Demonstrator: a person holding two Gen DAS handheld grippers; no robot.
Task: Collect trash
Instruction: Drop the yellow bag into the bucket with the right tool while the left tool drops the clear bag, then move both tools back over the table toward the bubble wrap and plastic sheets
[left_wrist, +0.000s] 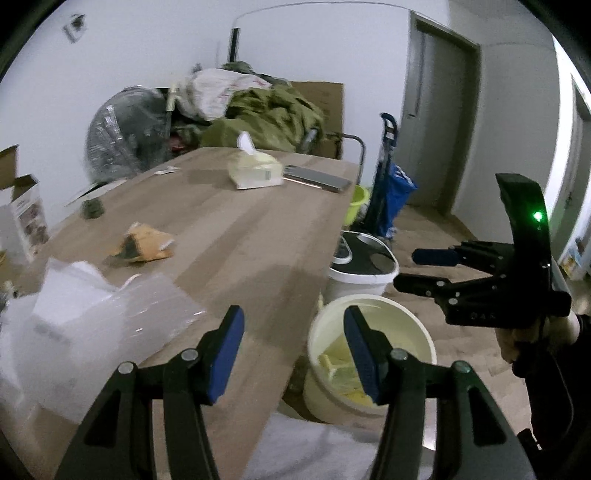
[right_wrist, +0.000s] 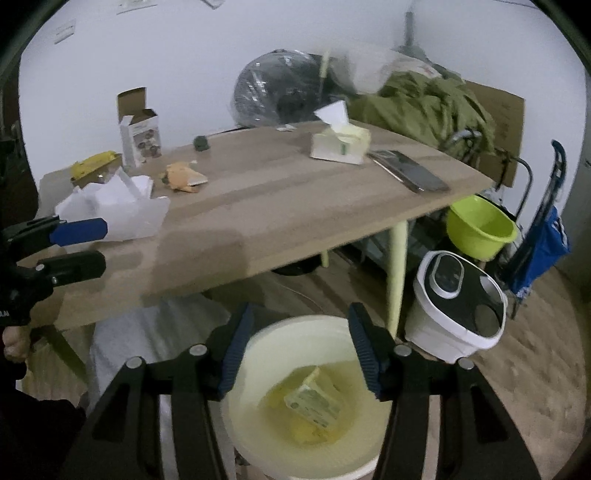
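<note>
Both tongs gaping, empty; bucket (right_wrist: 258, 369) base cut off, carton (right_wrist: 314, 402) inside blurred.

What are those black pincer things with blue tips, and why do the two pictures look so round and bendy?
Those pincers are grabbing tools. A person holds one in each hand, and each carries a small wide-eye camera that bends the picture. One picture looks along the left hand-held gripper, the other along the right hand-held gripper. Each camera also sees the other tool off to its side. Both are open and hold nothing.

The job is collecting trash. Beside the wooden table stands a pale bucket with a small yellowish carton already lying inside. Still on the table are a crumpled orange wrapper, clear plastic packaging, a tissue pack, a phone and an open white box.
</note>
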